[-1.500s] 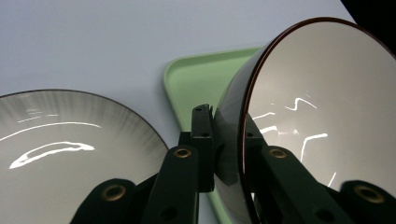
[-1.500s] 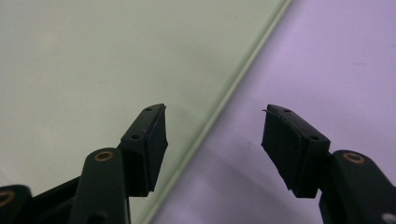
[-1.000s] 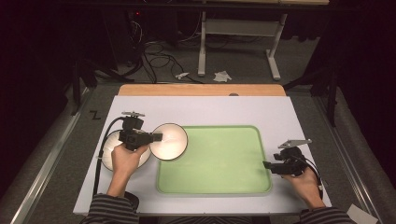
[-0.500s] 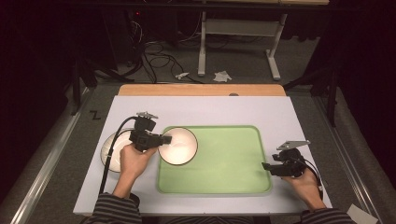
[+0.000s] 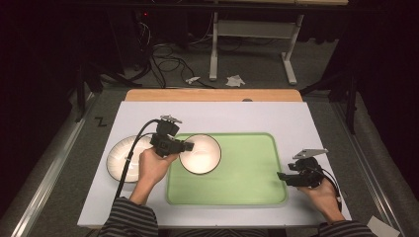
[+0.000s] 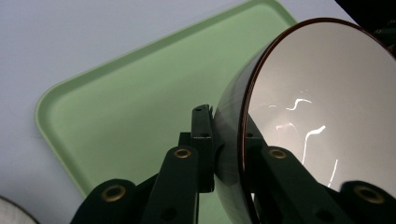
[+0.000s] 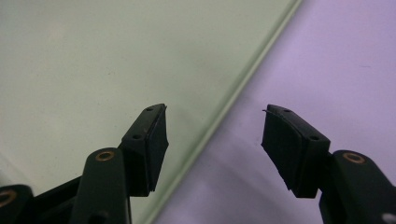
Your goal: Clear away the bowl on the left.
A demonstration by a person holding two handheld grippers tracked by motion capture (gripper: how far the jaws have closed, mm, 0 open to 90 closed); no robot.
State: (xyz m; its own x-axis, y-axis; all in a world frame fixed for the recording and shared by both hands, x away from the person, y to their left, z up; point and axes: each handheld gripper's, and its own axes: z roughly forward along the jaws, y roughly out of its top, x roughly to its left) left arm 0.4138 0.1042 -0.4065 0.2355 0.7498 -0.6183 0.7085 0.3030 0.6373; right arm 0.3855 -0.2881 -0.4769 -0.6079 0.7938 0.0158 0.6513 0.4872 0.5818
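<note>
Since the earlier frame, bowl (image 5: 200,154) and left gripper (image 5: 187,146) have travelled rightward off the plate (image 5: 120,157), over the green tray (image 5: 237,195).
Jaws clamp only its thin rim; the tilted bowl could slip. Right gripper (image 5: 281,176) stands apart, idle.

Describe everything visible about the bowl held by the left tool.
The bowl is round and shallow, glossy white inside with a thin dark rim and a greyish outer wall, ceramic by the look of it. It is empty, with light glints on its inner surface. The left tool is shut on its rim, one jaw inside and one outside. It sits over the left end of the green tray, overlapping the tray's left edge; whether it rests on the tray cannot be told.
</note>
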